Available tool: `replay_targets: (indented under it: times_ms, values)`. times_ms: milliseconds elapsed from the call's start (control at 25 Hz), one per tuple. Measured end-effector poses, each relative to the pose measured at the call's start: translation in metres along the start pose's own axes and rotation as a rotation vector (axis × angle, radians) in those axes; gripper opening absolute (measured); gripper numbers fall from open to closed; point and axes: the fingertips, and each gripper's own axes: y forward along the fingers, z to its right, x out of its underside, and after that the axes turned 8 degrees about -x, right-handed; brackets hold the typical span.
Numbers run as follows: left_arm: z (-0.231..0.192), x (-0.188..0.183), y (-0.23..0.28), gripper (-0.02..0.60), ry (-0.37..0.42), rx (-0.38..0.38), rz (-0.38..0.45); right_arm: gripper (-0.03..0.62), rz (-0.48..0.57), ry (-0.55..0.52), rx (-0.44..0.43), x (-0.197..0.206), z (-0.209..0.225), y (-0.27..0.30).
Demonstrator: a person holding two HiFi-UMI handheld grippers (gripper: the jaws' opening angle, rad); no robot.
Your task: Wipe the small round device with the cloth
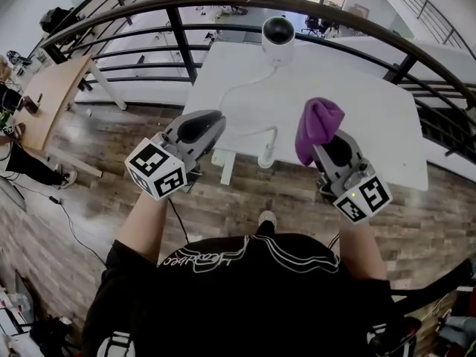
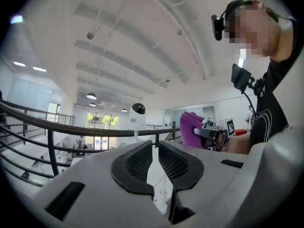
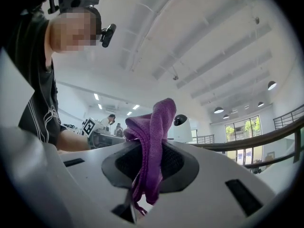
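Observation:
The small round device (image 1: 278, 36), white with a black dome face, stands at the far edge of the white table (image 1: 364, 106). It also shows beyond the rail in the left gripper view (image 2: 137, 113) and behind the cloth in the right gripper view (image 3: 182, 126). A purple cloth (image 1: 318, 125) bunches up out of my right gripper (image 1: 323, 144), which is shut on it above the table's near right part. In the right gripper view the cloth (image 3: 159, 115) hangs between the pads. My left gripper (image 1: 211, 122) hovers at the table's near left corner, its jaws (image 2: 154, 148) a narrow slit apart with nothing in them.
A white cable (image 1: 245, 86) runs from the device across the table to its near edge. A dark curved railing (image 1: 223, 2) arcs behind the table. A wooden desk (image 1: 52, 95) stands at the left over the wood floor.

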Motion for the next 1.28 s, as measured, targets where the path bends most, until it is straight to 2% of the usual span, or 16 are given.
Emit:
replay_targets:
  times_ms: [120,360,480,560,720,840,1120,1280]
  values:
    - [0.042,-0.008,-0.046,0.011,-0.089,0.031,0.04,0.067,0.004,0.011,0.007,-0.008,-0.052,-0.02]
    - [0.129,-0.006,-0.111,0.009,-0.158,0.071,0.024,0.067,-0.028,0.105,-0.022,-0.003,-0.142,-0.058]
    - [0.166,0.0,-0.125,0.009,-0.217,0.107,0.011,0.067,-0.056,0.147,-0.069,0.0,-0.173,-0.074]
    - [0.183,0.003,-0.134,0.009,-0.242,0.099,0.007,0.067,-0.066,0.173,-0.112,-0.002,-0.19,-0.082]
    - [0.22,-0.003,-0.158,0.009,-0.264,0.071,0.022,0.067,-0.099,0.224,-0.17,-0.01,-0.225,-0.102]
    - [0.256,0.004,-0.171,0.009,-0.253,0.046,0.012,0.067,-0.124,0.278,-0.185,-0.004,-0.242,-0.133]
    - [0.351,0.013,-0.181,0.009,-0.26,0.047,-0.006,0.067,-0.125,0.347,-0.153,-0.015,-0.269,-0.214]
    - [0.394,0.006,-0.186,0.009,-0.231,0.056,-0.005,0.066,-0.099,0.358,-0.145,-0.029,-0.28,-0.245]
